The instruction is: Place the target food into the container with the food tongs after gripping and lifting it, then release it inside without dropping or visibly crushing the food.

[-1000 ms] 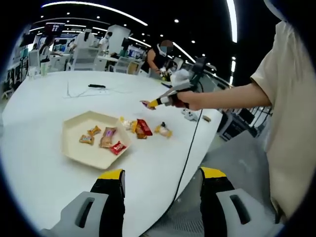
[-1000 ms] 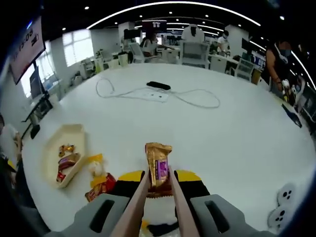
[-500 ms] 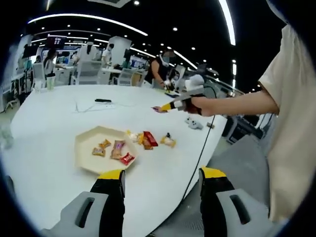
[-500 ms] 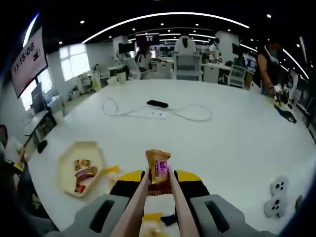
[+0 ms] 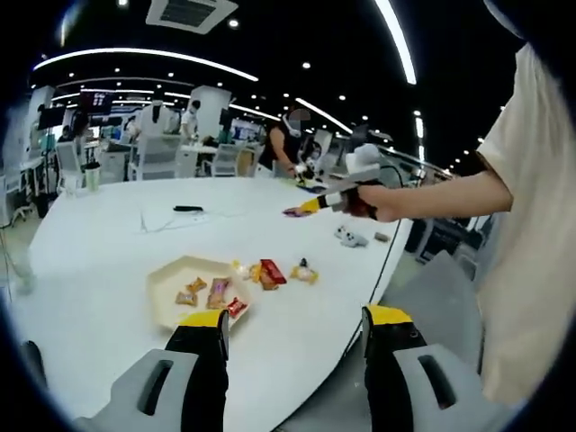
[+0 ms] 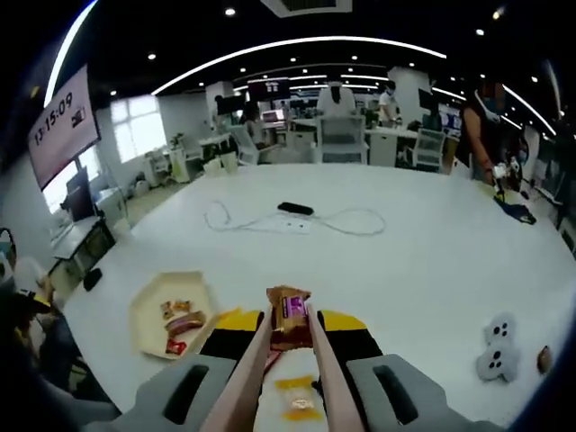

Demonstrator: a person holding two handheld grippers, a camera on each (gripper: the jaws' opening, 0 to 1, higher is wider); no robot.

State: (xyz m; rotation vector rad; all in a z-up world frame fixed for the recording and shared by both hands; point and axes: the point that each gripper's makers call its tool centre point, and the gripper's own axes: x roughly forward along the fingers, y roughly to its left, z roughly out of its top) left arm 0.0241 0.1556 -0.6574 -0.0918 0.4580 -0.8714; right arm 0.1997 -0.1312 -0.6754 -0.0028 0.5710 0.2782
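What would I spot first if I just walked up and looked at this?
Probably the gold snack packet held up in the tongs by the right gripper, above the big white table. To its left on the table sits a pale tray with a few wrapped snacks inside, and more packets lie loose beside it.

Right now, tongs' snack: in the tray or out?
Out. The snack packet sits pinched between the tongs, lifted above the table, beside the tray.
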